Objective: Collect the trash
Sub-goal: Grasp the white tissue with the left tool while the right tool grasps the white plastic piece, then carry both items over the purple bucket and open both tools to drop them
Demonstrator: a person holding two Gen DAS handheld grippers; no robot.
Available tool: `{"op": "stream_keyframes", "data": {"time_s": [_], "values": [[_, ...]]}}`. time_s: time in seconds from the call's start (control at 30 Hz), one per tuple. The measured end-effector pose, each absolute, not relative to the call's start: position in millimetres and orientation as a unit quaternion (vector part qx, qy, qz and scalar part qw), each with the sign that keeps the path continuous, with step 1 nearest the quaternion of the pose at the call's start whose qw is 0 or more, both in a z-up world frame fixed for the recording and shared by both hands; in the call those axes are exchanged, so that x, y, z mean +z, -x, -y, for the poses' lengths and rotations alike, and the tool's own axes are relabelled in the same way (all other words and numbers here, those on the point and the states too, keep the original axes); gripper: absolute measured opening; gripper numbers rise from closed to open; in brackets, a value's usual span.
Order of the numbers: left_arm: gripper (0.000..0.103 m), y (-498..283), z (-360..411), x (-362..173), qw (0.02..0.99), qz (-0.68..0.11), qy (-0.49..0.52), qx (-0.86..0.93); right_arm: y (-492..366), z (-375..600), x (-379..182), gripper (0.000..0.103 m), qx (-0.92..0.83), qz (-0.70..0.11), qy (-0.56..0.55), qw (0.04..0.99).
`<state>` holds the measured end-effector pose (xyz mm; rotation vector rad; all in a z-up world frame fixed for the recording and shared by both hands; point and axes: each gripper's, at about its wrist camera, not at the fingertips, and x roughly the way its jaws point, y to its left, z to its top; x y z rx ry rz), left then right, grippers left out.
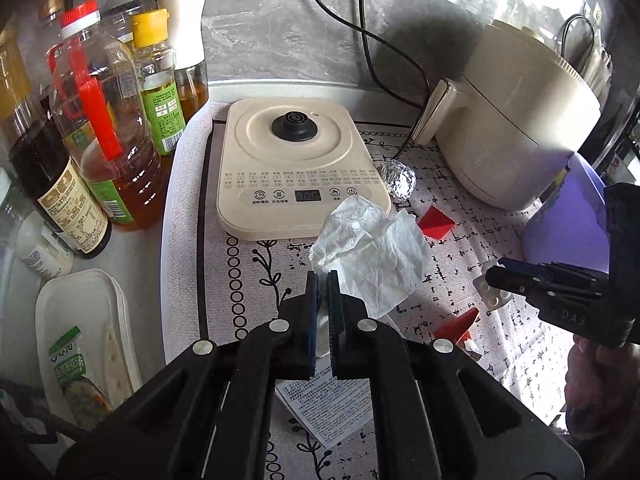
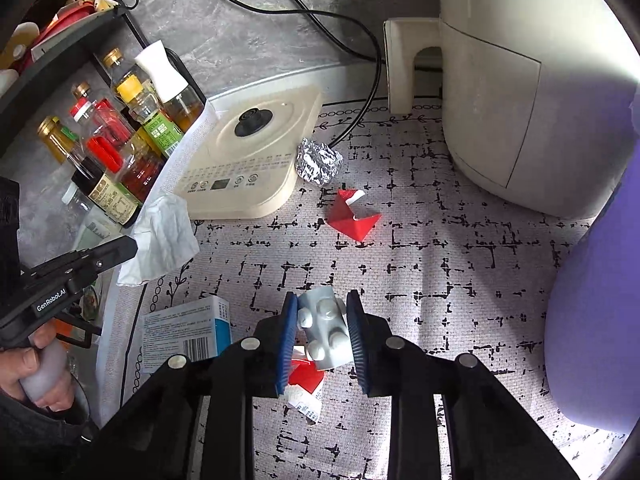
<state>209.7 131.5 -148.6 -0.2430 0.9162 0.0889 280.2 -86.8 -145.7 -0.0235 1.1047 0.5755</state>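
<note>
From the left wrist view we list: our left gripper (image 1: 323,280), jaws drawn together and clamped on a crumpled white paper tissue (image 1: 372,248), which hangs lifted above the patterned white table mat (image 1: 192,208); a crumpled ball of silver foil (image 1: 398,178) lying just beside the cream induction base with a black centre knob (image 1: 302,164); a folded red paper scrap (image 1: 436,222) on the mat; a second red-and-white wrapper (image 1: 456,326) nearer us; a printed white leaflet (image 1: 320,404) partly hidden beneath the gripper; the cream air fryer (image 1: 516,120); a lilac plastic bin (image 1: 568,220) at the right edge, which we take to be the trash container. From the right wrist view we list: our right gripper (image 2: 322,330), blue pads set either side of a silver blister pack of white pills (image 2: 324,328); the left pad seems to touch it, the right one stands just off it, so we cannot tell if the grip is firm; a blue-and-white medicine box (image 2: 188,332) lying just beside, to the left; the person's hand (image 2: 36,364) on the other gripper's handle. Status, as we judge it: two items in hand or nearly so, none visibly binned; foil, both red scraps, leaflet and box remain to collect.
</note>
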Motion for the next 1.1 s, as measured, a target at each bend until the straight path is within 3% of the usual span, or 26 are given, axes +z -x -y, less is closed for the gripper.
{"op": "stream_keyframes", "data": {"time_s": [0.67, 1.1], "values": [[0.005, -198, -67, -50, 0.931, -0.351, 0.095, 0.03, -259, 153, -18, 0.025, 0.316, -0.418, -0.051, 0.85], [0.006, -220, 6, -29, 0.94, -0.329, 0.088, -0.017, -256, 245, 9, 0.026, 0.268, -0.374, -0.061, 0.885]]}}
